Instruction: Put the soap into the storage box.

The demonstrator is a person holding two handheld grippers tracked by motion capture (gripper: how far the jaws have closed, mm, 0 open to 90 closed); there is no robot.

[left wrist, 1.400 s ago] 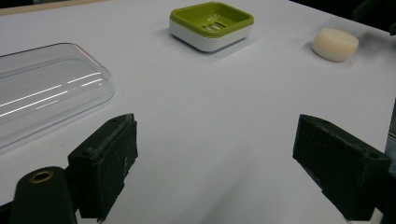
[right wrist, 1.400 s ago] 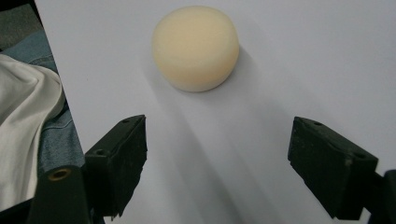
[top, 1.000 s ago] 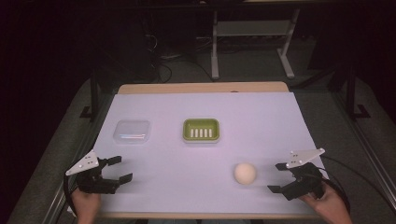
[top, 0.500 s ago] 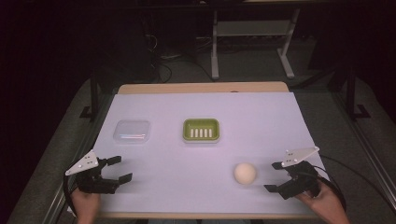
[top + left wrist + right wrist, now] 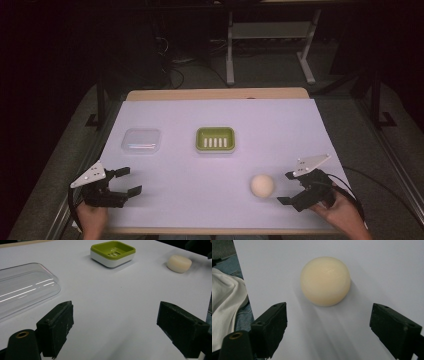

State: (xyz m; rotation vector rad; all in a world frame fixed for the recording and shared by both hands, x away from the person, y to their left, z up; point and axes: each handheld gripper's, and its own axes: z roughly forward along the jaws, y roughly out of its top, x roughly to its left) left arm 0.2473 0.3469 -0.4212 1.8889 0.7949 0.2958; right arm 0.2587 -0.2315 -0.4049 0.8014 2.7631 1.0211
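A round cream bar of soap (image 5: 262,186) (image 5: 325,281) (image 5: 179,263) lies on the white table sheet (image 5: 190,175) near the front right. My right gripper (image 5: 286,188) (image 5: 327,327) is open just to the right of the soap, its jaws spread wide and aimed at it without touching. A green soap dish (image 5: 215,139) (image 5: 113,252) with a white base sits at the table's middle. A clear plastic lid (image 5: 142,139) (image 5: 22,288) lies to the left of the dish. My left gripper (image 5: 128,181) (image 5: 117,332) is open at the front left with nothing between its jaws.
The table's wooden far edge (image 5: 215,93) borders a dark floor with cables and a metal stand (image 5: 270,45). In the right gripper view, white cloth and denim (image 5: 227,307) lie beyond the table's near edge.
My right gripper has shifted left and a little toward the soap, closing the gap to it. The left gripper has stayed in place.
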